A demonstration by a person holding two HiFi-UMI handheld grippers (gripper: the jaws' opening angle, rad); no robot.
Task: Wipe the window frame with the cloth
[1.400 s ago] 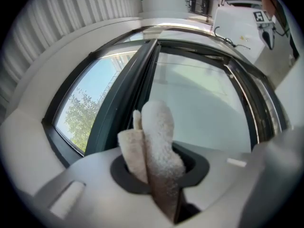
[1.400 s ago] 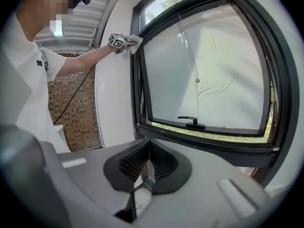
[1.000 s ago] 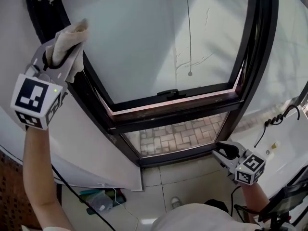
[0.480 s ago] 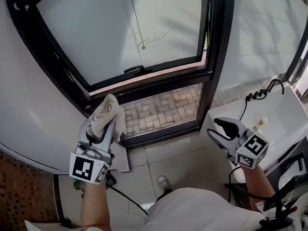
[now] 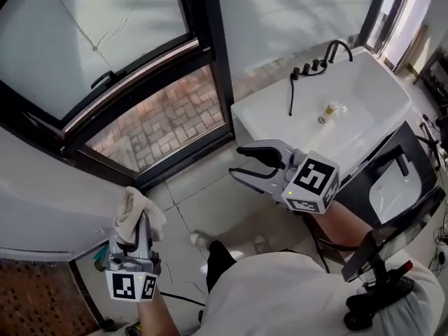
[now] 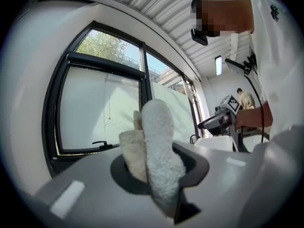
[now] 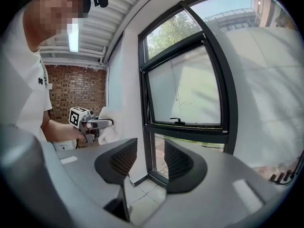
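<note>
A cream cloth (image 5: 130, 214) sticks out of my left gripper (image 5: 138, 219), which is shut on it and held low at the bottom left, apart from the black window frame (image 5: 212, 54). In the left gripper view the folded cloth (image 6: 157, 144) stands up between the pads, with the window frame (image 6: 142, 103) beyond it. My right gripper (image 5: 238, 162) hovers in the middle over the floor. Its jaws have just been opening and stand open with nothing between them. In the right gripper view its pads (image 7: 124, 161) frame the window frame (image 7: 227, 103), with the left gripper (image 7: 100, 124) and cloth (image 7: 109, 129) at the left.
A white basin (image 5: 364, 75) with a black tap (image 5: 337, 47) and a small bottle (image 5: 334, 108) stands at the right. Below it is a dark stand (image 5: 392, 187). The floor (image 5: 210, 201) is tiled. A brick wall (image 7: 78, 94) shows behind the left gripper.
My left gripper came down with the cloth from the frame's upper left to near the floor. The view swung right. The right gripper moved toward the middle and opened wider.
</note>
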